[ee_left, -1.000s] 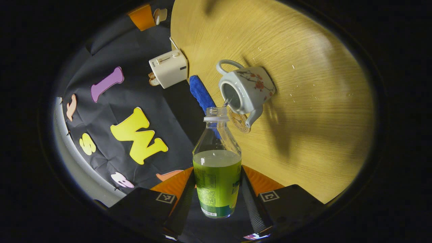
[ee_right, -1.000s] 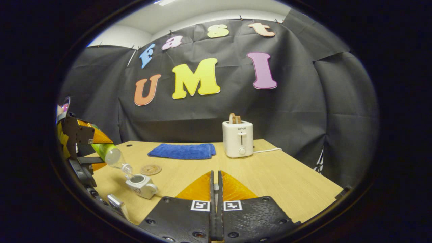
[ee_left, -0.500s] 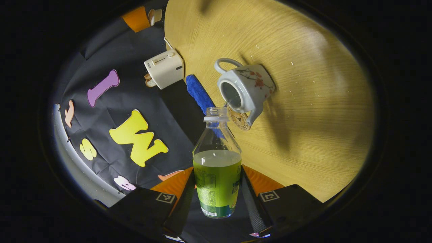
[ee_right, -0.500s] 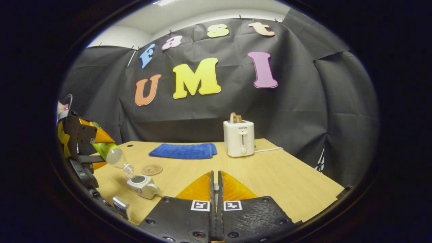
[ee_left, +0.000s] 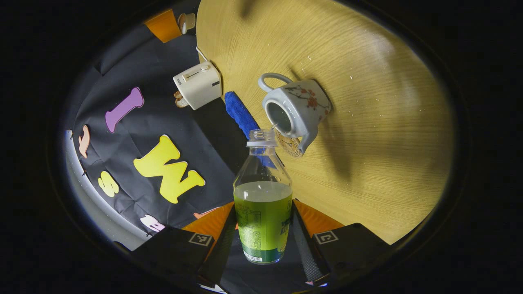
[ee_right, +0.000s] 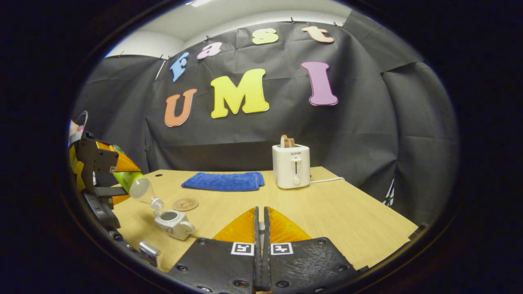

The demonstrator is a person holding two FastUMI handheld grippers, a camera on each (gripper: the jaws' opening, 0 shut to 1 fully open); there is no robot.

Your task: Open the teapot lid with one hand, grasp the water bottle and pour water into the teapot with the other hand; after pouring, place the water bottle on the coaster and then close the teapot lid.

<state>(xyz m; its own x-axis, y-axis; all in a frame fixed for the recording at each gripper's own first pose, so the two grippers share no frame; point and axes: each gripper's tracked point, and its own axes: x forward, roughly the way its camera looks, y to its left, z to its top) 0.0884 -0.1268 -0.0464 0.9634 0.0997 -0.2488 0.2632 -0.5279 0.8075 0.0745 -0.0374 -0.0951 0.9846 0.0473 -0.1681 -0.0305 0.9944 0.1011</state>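
Note:
My left gripper [ee_left: 263, 206] is shut on a clear water bottle [ee_left: 262, 204] with a green label, its cap off. In the right gripper view that left gripper [ee_right: 102, 171] holds the bottle [ee_right: 137, 185] tilted down, its mouth just over the open top of the white flowered teapot [ee_right: 173, 222]. The teapot [ee_left: 300, 108] stands lidless on the wooden table, and a thin stream runs into it. A round coaster [ee_left: 289, 146] lies beside its spout. My right gripper [ee_right: 260, 210] is shut; in the left gripper view it [ee_left: 163, 25] holds the pale teapot lid [ee_left: 186, 21] off past the toaster.
A white toaster [ee_right: 291, 165] with bread in it stands at the back of the table [ee_right: 327, 212], its cord trailing right. A folded blue towel [ee_right: 224, 181] lies left of it, behind the coaster [ee_right: 185, 203].
The bottle stays tilted over the teapot's opening. Both views have drifted only slightly; the grips are unchanged.

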